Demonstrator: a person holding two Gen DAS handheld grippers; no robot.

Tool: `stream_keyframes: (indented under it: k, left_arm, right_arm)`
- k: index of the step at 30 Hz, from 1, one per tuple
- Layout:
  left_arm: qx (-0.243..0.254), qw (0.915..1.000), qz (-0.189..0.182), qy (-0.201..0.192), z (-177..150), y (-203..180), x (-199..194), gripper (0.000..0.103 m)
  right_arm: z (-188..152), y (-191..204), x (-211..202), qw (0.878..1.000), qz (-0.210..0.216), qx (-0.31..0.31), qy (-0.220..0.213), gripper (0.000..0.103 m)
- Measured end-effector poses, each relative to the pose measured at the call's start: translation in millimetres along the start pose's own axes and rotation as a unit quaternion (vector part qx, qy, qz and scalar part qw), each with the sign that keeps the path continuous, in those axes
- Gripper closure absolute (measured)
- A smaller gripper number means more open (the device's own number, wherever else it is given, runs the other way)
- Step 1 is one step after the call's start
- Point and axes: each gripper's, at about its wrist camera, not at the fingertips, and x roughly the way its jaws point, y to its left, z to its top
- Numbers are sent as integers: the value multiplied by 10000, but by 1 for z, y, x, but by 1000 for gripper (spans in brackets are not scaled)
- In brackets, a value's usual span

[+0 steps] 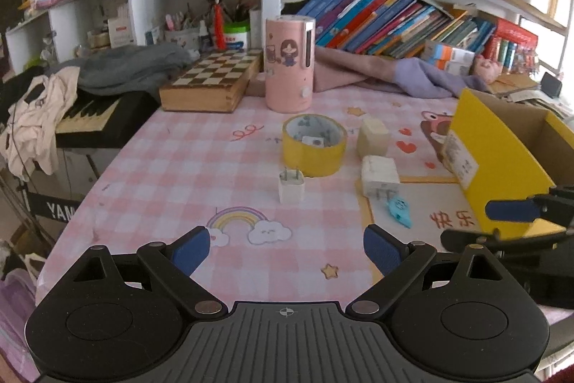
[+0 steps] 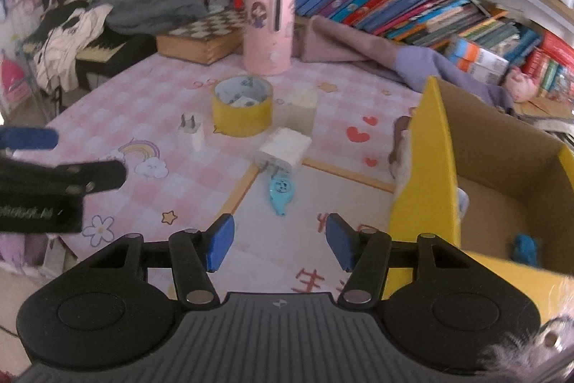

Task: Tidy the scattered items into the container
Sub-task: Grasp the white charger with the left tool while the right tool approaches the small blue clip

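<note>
Scattered on the pink checked tablecloth are a yellow tape roll [image 1: 314,144] [image 2: 242,106], a small white plug [image 1: 291,187] [image 2: 190,131], a white charger block [image 1: 379,176] [image 2: 287,149], a cream cube [image 1: 373,137] [image 2: 303,103] and a blue teardrop correction tape [image 1: 400,209] [image 2: 280,192]. The yellow cardboard box [image 1: 502,160] [image 2: 427,167] stands open at the right, with a blue item [image 2: 525,248] inside. My left gripper [image 1: 287,250] is open, short of the plug. My right gripper [image 2: 280,241] is open just short of the correction tape, beside the box wall, nothing between its pads.
A pink cylinder [image 1: 288,67] and a chessboard box [image 1: 211,81] stand at the back. Purple cloth [image 1: 423,78] lies behind the box. A keyboard with clothes [image 1: 82,117] sits off the table's left edge. Bookshelves fill the back wall.
</note>
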Motion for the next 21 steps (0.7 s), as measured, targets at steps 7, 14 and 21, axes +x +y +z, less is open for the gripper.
stream_keyframes:
  k: [7,14,21]
  left_arm:
    - [65,9997,88,204,13,-1,42,9]
    - [223,9992,92,318,26,-7,76,12]
    - [338,9982,131,485,35,-11,107,22]
  right_arm:
    - [11,1,36,9996,82,-187,210,54]
    - [20,-6,72,9992,7,48,404,63]
    - [25,-9,95,9982,69,129,582,64]
